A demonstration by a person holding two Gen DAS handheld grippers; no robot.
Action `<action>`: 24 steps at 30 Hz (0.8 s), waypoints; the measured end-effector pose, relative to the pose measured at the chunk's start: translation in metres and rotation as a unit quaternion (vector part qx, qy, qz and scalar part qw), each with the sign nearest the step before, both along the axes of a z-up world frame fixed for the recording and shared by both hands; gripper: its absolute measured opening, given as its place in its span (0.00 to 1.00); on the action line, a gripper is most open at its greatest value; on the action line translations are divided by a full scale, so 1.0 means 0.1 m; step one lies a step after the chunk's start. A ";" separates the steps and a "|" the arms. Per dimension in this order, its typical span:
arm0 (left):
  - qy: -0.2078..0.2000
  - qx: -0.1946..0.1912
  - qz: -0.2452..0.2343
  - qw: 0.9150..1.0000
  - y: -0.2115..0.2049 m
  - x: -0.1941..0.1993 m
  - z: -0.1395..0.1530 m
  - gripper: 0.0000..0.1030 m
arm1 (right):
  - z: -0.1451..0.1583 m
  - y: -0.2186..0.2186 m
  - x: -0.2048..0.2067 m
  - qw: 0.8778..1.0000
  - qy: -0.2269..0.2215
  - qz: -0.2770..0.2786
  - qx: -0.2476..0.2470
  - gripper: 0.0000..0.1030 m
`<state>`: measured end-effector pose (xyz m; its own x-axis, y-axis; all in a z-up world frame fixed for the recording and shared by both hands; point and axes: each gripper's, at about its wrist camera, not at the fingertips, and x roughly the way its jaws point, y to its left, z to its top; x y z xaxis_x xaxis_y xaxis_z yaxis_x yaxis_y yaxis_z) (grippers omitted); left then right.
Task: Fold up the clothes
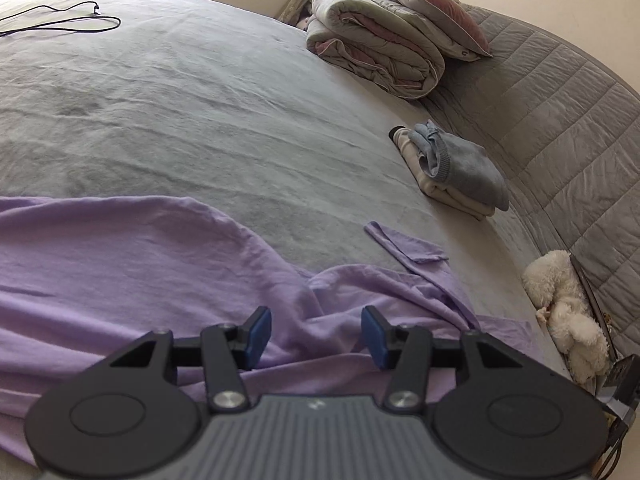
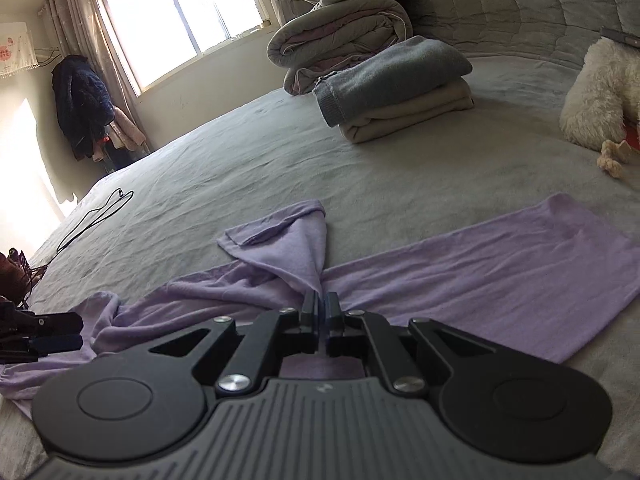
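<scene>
**Clerk:** While the right gripper [image 2: 321, 307] stands pinched tight on a gathered tuck of the lilac garment [image 2: 460, 276], enter item one: garment, thin jersey, spread on the grey bedsheet [image 2: 360, 176], one wide panel running out to the right of that gripper, a sleeve [image 2: 288, 240] with its cuff turned back rising just ahead of the jaws.

**Checker:** Left gripper [image 1: 316, 334]?

**Clerk:** Jaws wide apart, nothing between them. It hangs over a rumpled ridge of the same cloth; the large body panel lies to its left, the small turned cuff [image 1: 404, 246] ahead and to its right. Whether the blue pads [image 1: 259, 336] touch the fabric, I cannot tell.

**Checker:** Handling note for the step?

**Clerk:** My judgement: the pinch draws the cloth into a fan of creases, so the left should close on a matching edge before anything is lifted, and both should carry the layer across low and level, keeping it taut so the fold lands straight. Thin cloth will likely drag and bunch if one side leads.

**Checker:** Other stock?

**Clerk:** Folded pile [image 2: 396, 88], grey on cream, well ahead of the right gripper; rolled quilt [image 2: 340, 36] behind it; white plush toy [image 2: 600, 92] far right; black cable [image 1: 60, 20] far ahead of the left gripper.
</scene>
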<state>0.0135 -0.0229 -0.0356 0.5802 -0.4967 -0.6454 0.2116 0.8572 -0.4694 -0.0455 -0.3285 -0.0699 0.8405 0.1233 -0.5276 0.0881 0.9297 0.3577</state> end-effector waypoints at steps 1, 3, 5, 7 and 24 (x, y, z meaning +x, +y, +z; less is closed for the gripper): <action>0.007 -0.002 -0.004 1.000 -0.06 0.02 -0.01 0.49 | 0.00 -0.02 -0.01 1.000 -0.003 0.003 0.003 0.07; 0.010 0.003 -0.006 1.000 -0.17 0.07 0.00 0.49 | 0.04 -0.06 -0.02 1.000 -0.013 0.014 0.006 0.16; 0.005 0.014 -0.010 1.000 -0.30 0.11 0.05 0.49 | 0.08 -0.09 -0.02 0.999 -0.025 0.027 0.005 0.16; 0.000 0.018 -0.017 1.000 -0.43 0.17 0.10 0.49 | 0.16 -0.08 0.03 0.998 -0.042 0.048 -0.012 0.16; -0.110 0.202 -0.197 0.953 -1.83 0.77 0.19 0.51 | 0.13 0.23 0.24 0.983 -0.060 0.142 -0.104 0.18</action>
<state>0.0903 -0.2055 -0.0163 0.5434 -0.4403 -0.7148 0.6091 0.7927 -0.0253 -0.0216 -0.3056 -0.0569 0.8458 0.2618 -0.4649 -0.2163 0.9648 0.1497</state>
